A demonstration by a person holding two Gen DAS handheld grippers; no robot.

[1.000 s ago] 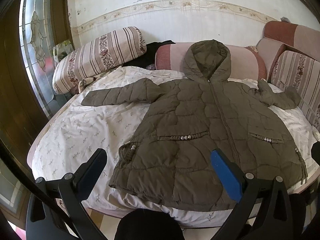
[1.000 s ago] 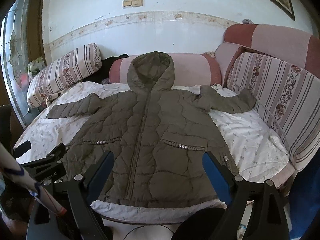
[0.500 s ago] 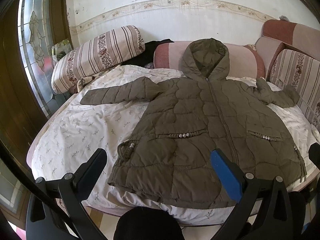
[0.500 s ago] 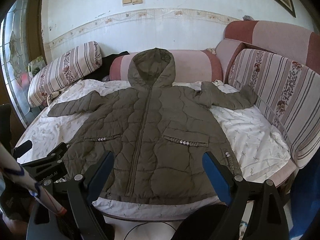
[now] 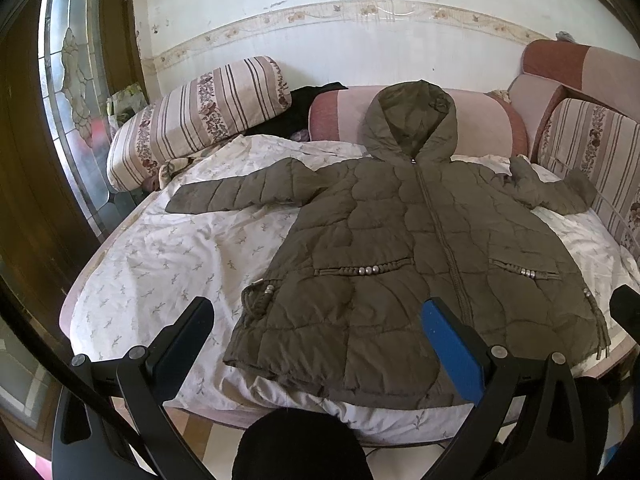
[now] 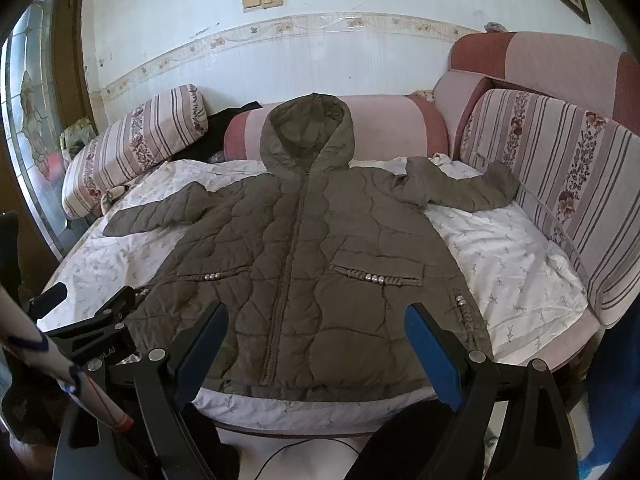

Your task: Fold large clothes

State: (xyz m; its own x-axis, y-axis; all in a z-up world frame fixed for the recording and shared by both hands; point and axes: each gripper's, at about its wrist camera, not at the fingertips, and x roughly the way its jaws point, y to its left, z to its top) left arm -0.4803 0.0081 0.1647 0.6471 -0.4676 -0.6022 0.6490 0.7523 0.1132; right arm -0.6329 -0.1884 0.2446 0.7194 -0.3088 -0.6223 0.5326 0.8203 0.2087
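An olive-brown quilted hooded jacket (image 5: 404,248) lies flat, front up and zipped, on a bed with a white flowered sheet (image 5: 160,256). Both sleeves are spread out sideways and the hood rests against a pink bolster. It also shows in the right wrist view (image 6: 304,256). My left gripper (image 5: 316,320) is open and empty, held just before the jacket's lower left hem. My right gripper (image 6: 316,326) is open and empty, held before the hem's middle. The left gripper (image 6: 84,312) shows at the left of the right wrist view.
A striped floral bolster (image 5: 200,116) lies at the back left, a pink bolster (image 5: 340,120) behind the hood, and striped sofa cushions (image 6: 560,184) line the right side. A dark garment (image 5: 296,116) lies between the bolsters. A glass door (image 5: 76,92) stands at the left.
Both cameras have drifted slightly, so the jacket sits a little lower in both views. The jacket itself has not moved and both grippers stay open.
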